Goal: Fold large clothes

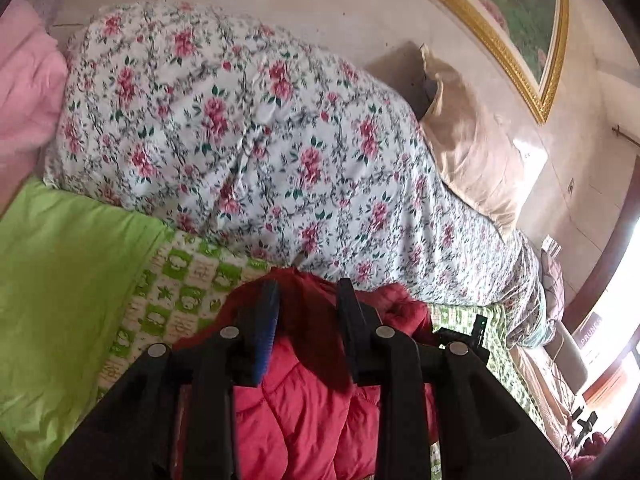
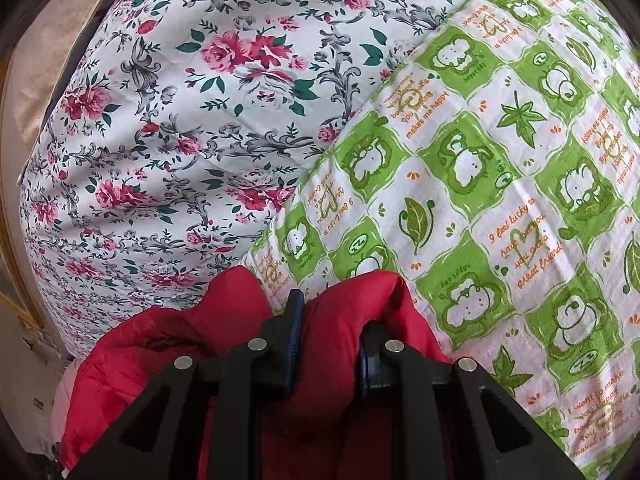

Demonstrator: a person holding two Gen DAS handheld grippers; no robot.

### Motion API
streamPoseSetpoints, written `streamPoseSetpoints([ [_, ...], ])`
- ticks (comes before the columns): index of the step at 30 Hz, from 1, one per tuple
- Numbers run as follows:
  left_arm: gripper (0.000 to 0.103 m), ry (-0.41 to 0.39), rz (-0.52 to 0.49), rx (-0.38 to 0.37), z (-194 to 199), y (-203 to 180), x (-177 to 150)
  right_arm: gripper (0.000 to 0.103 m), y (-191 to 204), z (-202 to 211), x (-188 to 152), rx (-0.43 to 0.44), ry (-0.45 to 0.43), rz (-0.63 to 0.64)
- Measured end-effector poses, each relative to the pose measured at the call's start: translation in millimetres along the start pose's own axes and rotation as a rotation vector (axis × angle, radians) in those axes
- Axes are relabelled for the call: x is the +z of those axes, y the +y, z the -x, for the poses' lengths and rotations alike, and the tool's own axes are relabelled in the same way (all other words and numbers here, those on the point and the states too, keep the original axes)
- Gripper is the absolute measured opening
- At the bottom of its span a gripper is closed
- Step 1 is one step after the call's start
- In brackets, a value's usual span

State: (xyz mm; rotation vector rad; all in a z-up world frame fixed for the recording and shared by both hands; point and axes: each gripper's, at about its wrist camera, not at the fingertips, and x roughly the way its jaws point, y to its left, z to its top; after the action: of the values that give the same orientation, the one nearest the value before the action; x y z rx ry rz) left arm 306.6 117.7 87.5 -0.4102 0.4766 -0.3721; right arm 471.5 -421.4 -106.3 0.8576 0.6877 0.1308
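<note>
A red quilted jacket [image 1: 304, 392] lies on a bed covered with a green and white cartoon-print sheet [image 1: 188, 280]. My left gripper [image 1: 308, 296] is shut on a bunched fold of the red jacket, which fills the gap between its fingers. In the right wrist view the red jacket [image 2: 332, 328] bulges up between the fingers of my right gripper [image 2: 332, 312], which is shut on it, just above the cartoon-print sheet [image 2: 500, 184].
A bulky floral duvet [image 1: 240, 132] lies along the far side of the bed, also filling the upper left of the right wrist view [image 2: 180, 120]. A lime green pillow [image 1: 64, 288], a pink cloth [image 1: 24, 92], a beige pillow [image 1: 476, 160] and a gold-framed picture [image 1: 520, 24] surround it.
</note>
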Motion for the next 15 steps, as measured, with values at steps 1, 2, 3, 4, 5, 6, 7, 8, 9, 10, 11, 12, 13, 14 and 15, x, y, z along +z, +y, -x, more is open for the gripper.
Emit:
streamPoseSetpoints([
  [1,0.026,0.010,-0.007,-0.009,-2.4,-2.7,-1.8,0.020,-0.8,1.3,0.2,-0.002,-0.001,0.001],
  [2,0.026,0.027,-0.014,-0.025,-6.2,-6.0,-4.7,0.021,-0.6,2.2,-0.1,-0.005,-0.002,0.003],
  [3,0.026,0.065,-0.028,-0.055,-15.1,-11.7,-10.5,0.021,0.2,2.3,0.2,-0.008,-0.002,0.006],
  [4,0.026,0.096,-0.042,-0.069,-23.4,-16.7,-16.3,0.023,2.1,3.0,0.3,-0.012,-0.002,0.013],
  [5,0.026,0.125,-0.059,-0.075,-34.0,-23.6,-24.7,0.024,5.6,3.7,0.3,-0.020,-0.003,0.028],
  [6,0.026,0.162,-0.082,-0.085,-48.2,-31.6,-35.3,0.025,9.7,4.3,0.3,-0.029,-0.004,0.042],
  [7,0.026,0.195,-0.101,-0.098,-59.5,-37.9,-42.9,0.026,13.8,5.3,-0.1,-0.038,-0.006,0.054],
  [8,0.026,0.241,-0.124,-0.103,-76.4,-44.9,-54.1,0.028,16.3,6.6,-0.2,-0.042,-0.008,0.056],
  [9,0.026,0.281,-0.140,-0.094,-92.1,-50.2,-64.4,0.029,18.7,8.5,0.2,-0.046,-0.008,0.055],
  [10,0.026,0.340,-0.155,-0.088,-113.5,-54.3,-76.9,0.031,21.4,11.0,1.0,-0.049,-0.004,0.052],
  [11,0.026,0.369,-0.161,-0.080,-125.8,-55.9,-84.1,0.034,23.8,14.8,2.1,-0.044,-0.002,0.050],
  [12,0.026,0.402,-0.171,-0.071,-140.8,-56.9,-93.0,0.036,26.2,19.1,3.2,-0.037,-0.004,0.051],
  [13,0.026,0.433,-0.180,-0.058,-153.5,-56.6,-100.7,0.039,29.7,26.1,4.8,-0.024,-0.011,0.052],
  [14,0.026,0.450,-0.191,-0.040,-162.5,-55.9,-105.8,0.042,33.6,33.8,6.3,-0.006,-0.020,0.058],
  [15,0.026,0.464,-0.202,-0.020,-171.1,-54.8,-109.8,0.043,36.8,40.1,7.1,0.008,-0.025,0.065],
])
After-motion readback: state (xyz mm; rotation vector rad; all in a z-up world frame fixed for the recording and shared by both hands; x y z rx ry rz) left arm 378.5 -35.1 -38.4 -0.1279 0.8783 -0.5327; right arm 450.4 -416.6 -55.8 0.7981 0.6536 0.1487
